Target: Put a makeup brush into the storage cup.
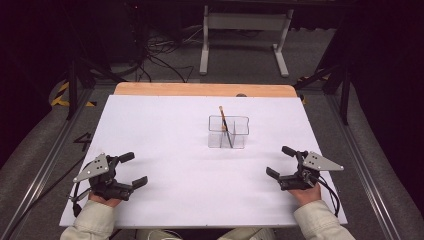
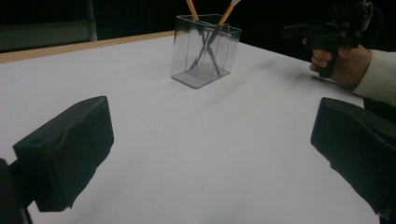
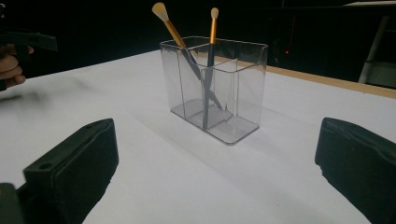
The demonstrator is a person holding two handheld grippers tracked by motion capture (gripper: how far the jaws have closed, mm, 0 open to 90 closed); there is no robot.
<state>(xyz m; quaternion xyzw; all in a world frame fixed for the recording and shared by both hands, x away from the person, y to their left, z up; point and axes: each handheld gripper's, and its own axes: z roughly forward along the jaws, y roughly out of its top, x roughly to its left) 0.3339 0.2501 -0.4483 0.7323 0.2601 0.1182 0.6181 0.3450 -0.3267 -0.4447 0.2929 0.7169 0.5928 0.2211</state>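
the left gripper (image 1: 134,171) rests low on the white table (image 1: 165,200) at about 7 o'clock, wrist straight, sleeve entering from the bottom edge; its jaws stand wide apart with nothing between them, aimed toward 2 o'clock; the right gripper (image 1: 281,162) sits at about 5 o'clock, held the same way, jaws spread wide and bare, aimed toward 10 o'clock; the clear holder (image 1: 228,133) stands upright just past the table's middle, between the 2 grippers and well apart from both; 2 brushes (image 3: 212,35) lean crossed inside it, bristles up.
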